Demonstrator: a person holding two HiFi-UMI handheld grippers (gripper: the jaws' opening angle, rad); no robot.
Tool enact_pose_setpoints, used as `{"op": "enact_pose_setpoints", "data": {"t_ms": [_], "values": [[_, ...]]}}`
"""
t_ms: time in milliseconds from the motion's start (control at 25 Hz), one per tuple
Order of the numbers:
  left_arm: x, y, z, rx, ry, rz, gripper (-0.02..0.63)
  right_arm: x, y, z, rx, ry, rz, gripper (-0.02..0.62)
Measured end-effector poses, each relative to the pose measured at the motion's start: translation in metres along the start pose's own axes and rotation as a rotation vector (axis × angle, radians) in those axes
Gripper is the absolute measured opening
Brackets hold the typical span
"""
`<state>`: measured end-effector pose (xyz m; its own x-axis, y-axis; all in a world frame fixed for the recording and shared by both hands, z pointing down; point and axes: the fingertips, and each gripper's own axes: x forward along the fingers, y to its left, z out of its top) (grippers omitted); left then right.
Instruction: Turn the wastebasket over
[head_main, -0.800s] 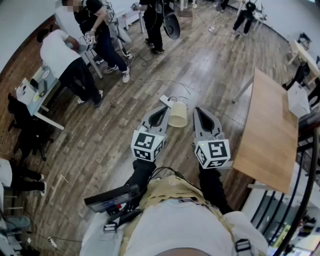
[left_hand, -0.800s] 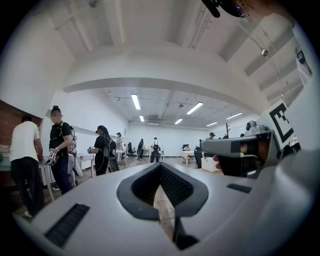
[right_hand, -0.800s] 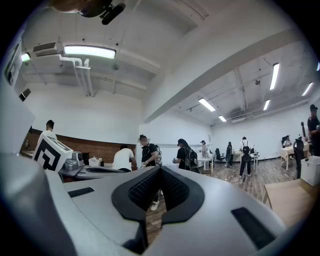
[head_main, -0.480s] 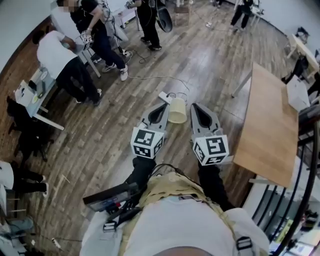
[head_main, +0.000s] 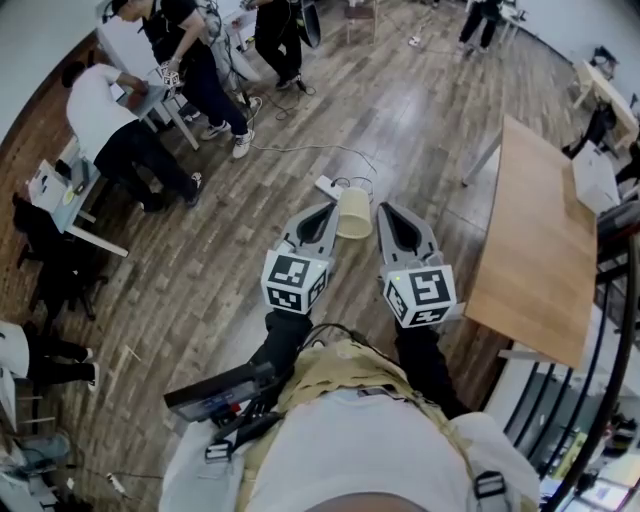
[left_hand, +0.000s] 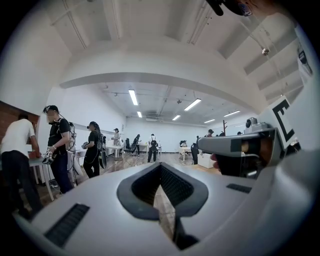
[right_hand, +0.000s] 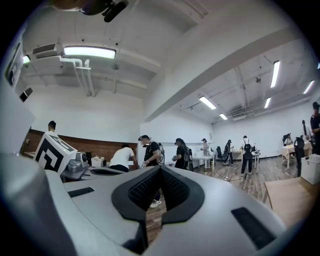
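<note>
A cream, tapered wastebasket (head_main: 354, 213) rests on the wooden floor, its wider end toward me; it seems to lie on its side. In the head view it shows between the tips of my two grippers, which are held level well above the floor. My left gripper (head_main: 322, 209) (left_hand: 160, 167) is shut and holds nothing. My right gripper (head_main: 386, 209) (right_hand: 160, 169) is shut and empty too. Neither gripper view shows the wastebasket; both look out across the room.
A white power strip (head_main: 327, 186) and a looped cable (head_main: 352, 183) lie just beyond the wastebasket. A wooden table (head_main: 535, 250) stands at the right. People (head_main: 120, 135) work at desks at the upper left. Another cable (head_main: 300, 150) trails across the floor.
The wastebasket has slid up in the head view and now sits closer between the gripper tips. Both grippers stay shut side by side. People at the back have shifted.
</note>
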<state>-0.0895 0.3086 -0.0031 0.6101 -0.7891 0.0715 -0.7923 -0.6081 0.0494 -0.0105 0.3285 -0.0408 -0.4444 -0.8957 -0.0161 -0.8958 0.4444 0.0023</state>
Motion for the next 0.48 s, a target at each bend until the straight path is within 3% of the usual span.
{"op": "enact_pose_setpoints", "data": {"t_ms": [480], "values": [[0.005, -0.026, -0.022, -0.021, 0.037, 0.023, 0.002, -0.024, -0.020, -0.023, 0.056, 0.030, 0.013, 0.020]]}}
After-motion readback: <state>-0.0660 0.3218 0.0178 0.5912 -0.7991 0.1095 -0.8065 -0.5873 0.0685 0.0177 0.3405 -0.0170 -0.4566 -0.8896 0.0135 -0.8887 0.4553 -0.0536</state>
